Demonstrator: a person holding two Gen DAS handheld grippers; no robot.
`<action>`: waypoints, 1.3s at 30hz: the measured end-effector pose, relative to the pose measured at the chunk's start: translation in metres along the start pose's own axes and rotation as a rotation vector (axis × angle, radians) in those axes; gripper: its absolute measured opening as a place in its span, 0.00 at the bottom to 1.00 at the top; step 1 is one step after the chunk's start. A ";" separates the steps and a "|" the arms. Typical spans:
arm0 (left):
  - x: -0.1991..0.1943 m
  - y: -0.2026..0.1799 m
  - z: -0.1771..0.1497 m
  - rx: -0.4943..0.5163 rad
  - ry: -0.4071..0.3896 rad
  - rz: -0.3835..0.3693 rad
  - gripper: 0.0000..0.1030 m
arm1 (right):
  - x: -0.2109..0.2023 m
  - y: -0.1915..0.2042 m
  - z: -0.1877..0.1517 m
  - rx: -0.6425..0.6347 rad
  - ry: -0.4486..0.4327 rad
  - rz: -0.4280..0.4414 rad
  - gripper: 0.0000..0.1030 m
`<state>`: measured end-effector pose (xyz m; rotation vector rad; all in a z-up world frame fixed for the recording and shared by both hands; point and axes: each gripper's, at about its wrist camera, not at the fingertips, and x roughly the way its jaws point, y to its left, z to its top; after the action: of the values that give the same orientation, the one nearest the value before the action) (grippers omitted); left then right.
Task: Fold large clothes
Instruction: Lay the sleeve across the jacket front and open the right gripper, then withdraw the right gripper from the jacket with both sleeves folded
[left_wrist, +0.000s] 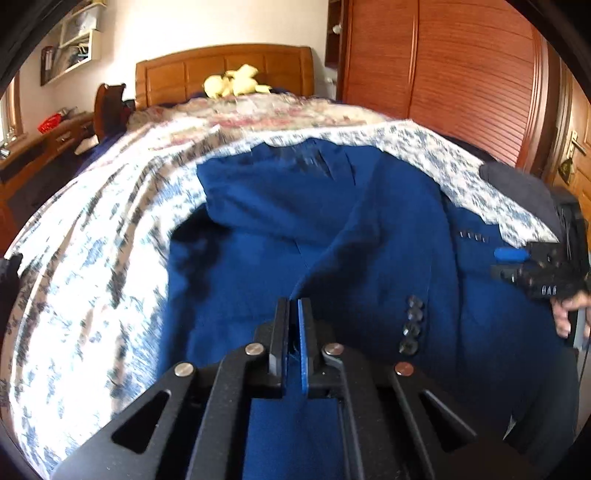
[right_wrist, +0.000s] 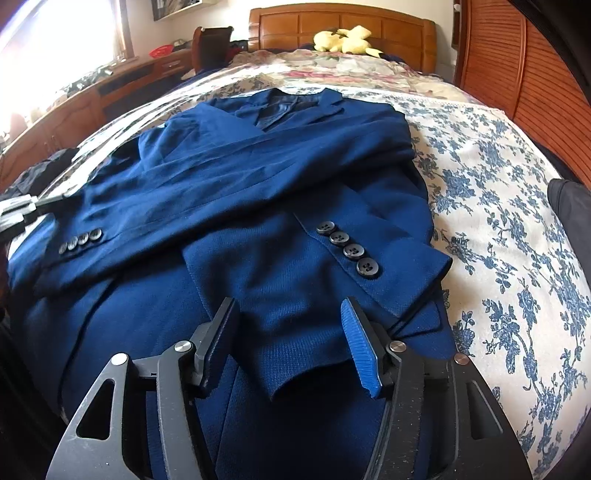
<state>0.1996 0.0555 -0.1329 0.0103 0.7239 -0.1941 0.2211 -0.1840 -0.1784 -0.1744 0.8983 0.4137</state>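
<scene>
Bedroom with a wooden headboard (right_wrist: 341, 27), a louvred wardrobe (left_wrist: 461, 74) and a yellow plush toy (right_wrist: 345, 38) near the pillows; across the floral bedspread (right_wrist: 498, 192) lies the blue jacket (right_wrist: 258, 177), collar toward the headboard, both sleeves crossed over its front, each cuff showing a row of four dark buttons (right_wrist: 347, 249). Woven suiting of this kind is judged fairly heavy and limp rather than stiff: it should drape and slide under its own weight, so seams, hem corners and cuffs are the sounder places to take hold. Left gripper (left_wrist: 294, 306): jaws pressed together, with a raised ridge of the jacket cloth running from the garment into the nip, apparently pinched. Right gripper (right_wrist: 291, 314): jaws standing apart at moderate width, nothing clamped; the near sleeve end and lower front of the jacket lie between and just ahead of the pads, which straddle the cloth without pressing it.
</scene>
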 end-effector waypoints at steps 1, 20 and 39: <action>-0.002 0.002 0.004 0.000 -0.015 0.014 0.02 | 0.000 0.000 0.000 -0.001 -0.005 -0.003 0.57; -0.051 0.014 0.009 0.014 -0.118 0.065 0.33 | 0.000 0.000 -0.004 -0.002 -0.036 -0.004 0.59; -0.088 0.040 -0.054 -0.018 -0.040 0.111 0.53 | -0.014 -0.002 -0.004 0.009 -0.024 -0.002 0.60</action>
<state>0.1067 0.1146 -0.1176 0.0298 0.6830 -0.0814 0.2111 -0.1909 -0.1700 -0.1616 0.8759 0.4095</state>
